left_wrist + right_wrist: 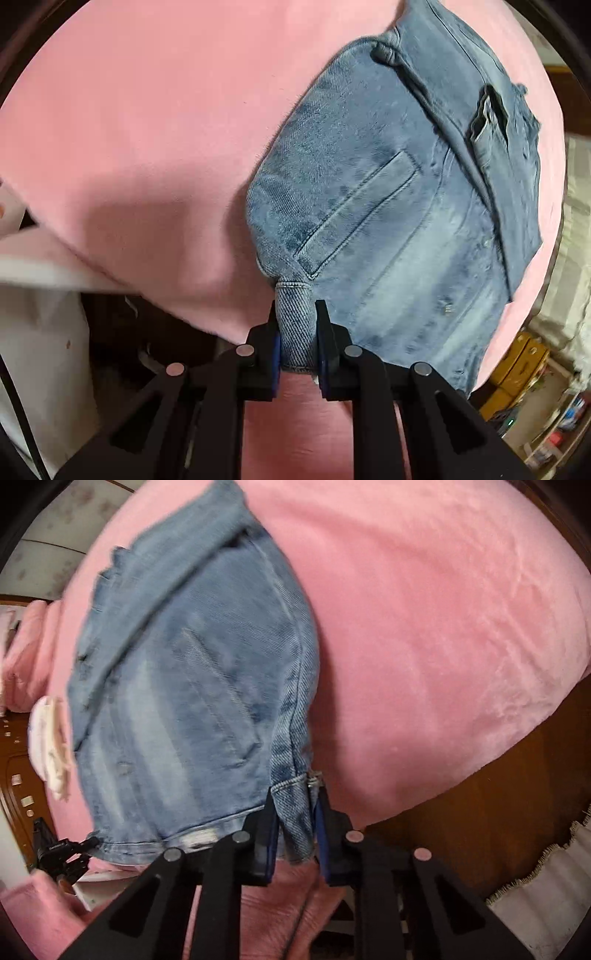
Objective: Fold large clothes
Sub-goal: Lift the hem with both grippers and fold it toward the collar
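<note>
The denim jacket (399, 206) lies folded on the pink blanket (140, 122) covering the bed. The left tool (295, 332) is clenched on one denim corner at the near edge; the right tool (295, 812) is clenched on the opposite near corner. A welt pocket (354, 218) faces up. Beyond the bed edge on the left tool's side: yellow boxes (521, 362). On the right tool's side: wooden floor (480, 775), fringed white cloth (546, 886), and a pale pink item (51, 746) touching the denim's far side.
</note>
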Available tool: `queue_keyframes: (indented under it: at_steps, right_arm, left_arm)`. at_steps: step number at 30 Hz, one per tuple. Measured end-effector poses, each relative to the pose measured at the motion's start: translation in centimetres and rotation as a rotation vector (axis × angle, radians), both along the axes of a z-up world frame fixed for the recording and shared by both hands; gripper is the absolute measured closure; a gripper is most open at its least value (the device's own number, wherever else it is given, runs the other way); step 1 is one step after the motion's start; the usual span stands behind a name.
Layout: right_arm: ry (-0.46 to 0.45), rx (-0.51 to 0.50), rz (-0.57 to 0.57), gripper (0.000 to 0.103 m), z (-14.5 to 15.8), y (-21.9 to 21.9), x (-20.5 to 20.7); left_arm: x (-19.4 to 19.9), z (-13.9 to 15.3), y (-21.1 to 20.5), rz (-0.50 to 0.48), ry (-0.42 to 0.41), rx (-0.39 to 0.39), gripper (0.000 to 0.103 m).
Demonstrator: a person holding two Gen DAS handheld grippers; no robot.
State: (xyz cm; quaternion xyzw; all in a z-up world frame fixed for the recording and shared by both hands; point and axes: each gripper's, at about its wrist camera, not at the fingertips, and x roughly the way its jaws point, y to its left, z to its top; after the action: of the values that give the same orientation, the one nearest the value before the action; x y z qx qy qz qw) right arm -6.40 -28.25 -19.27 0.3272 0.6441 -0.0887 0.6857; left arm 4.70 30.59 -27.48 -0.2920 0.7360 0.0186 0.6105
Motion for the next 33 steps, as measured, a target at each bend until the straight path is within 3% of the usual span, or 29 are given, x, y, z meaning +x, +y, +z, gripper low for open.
queue_keyframes:
  at_steps: [3, 9, 16, 23, 28, 33]
  right_arm:
    - [-0.064, 0.036, -0.043, 0.088, 2.4, 0.4, 0.3]
    - [-0.151, 0.089, -0.136, 0.089, 5.4, 2.4, 2.2]
    - [-0.336, 0.227, -0.255, 0.089, 9.7, 2.0, 5.1]
    - [-0.521, 0.299, -0.300, 0.090, 14.6, -0.1, 9.9]
    - [-0.564, 0.296, -0.315, 0.090, 16.1, -1.9, 14.4]
    - [-0.542, 0.307, -0.364, 0.090, 14.8, -4.3, 18.9]
  left_arm:
    - [0.2, 1.6, 0.4, 0.065, 0.042, -0.054, 0.090]
    - [2.9, 5.9, 0.2, 0.031, 0.040, -0.168, 0.091]
    - [7.6, 12.1, -0.5, -0.003, -0.055, -0.227, 0.092]
    - [13.5, 17.9, 0.6, 0.044, -0.162, -0.247, 0.092]
    - [17.7, 20.3, 1.6, 0.074, -0.179, -0.240, 0.092]
    - [22.4, 20.0, 1.0, 0.098, -0.140, -0.244, 0.092]
